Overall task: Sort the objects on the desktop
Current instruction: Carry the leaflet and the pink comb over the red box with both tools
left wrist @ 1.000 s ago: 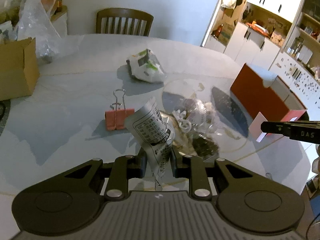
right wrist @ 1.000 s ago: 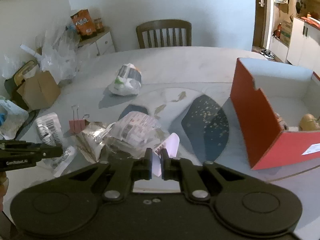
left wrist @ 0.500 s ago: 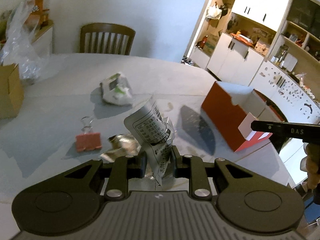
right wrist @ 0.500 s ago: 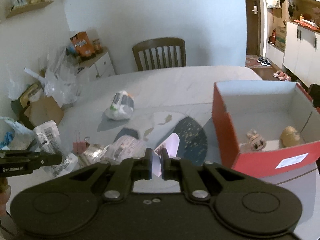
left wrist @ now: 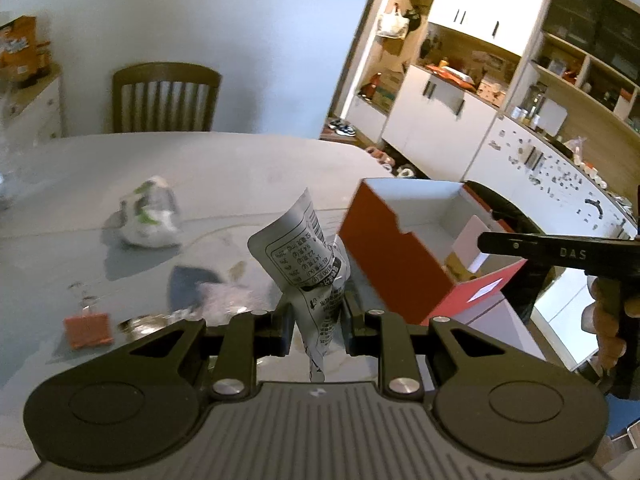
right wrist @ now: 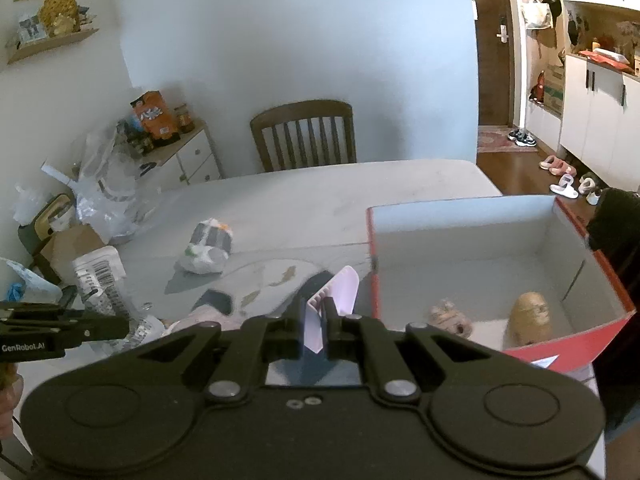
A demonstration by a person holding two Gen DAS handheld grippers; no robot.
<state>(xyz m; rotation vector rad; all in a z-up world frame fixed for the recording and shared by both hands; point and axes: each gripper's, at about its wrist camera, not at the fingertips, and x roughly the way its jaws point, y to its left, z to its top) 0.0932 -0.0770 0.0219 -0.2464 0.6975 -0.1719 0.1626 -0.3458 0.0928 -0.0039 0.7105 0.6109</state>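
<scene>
Over the table, left gripper (left wrist: 316, 322) is clamped on a crumpled silver packet (left wrist: 308, 256); right gripper (right wrist: 316, 328) pinches a white card (right wrist: 332, 300).

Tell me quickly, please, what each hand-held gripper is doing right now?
Left hand-held gripper: closed on a crumpled silver printed foil packet.
Right hand-held gripper: closed on a small pale pink ridged plastic comb.

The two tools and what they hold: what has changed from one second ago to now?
Both tools rose away from the table and swung toward the red box, which now shows its inside. The left tool carried up the printed packet; the right tool carried up the white comb. Nothing was taken or let go. The binder clip and the crumpled wrapper stayed on the table.
</scene>
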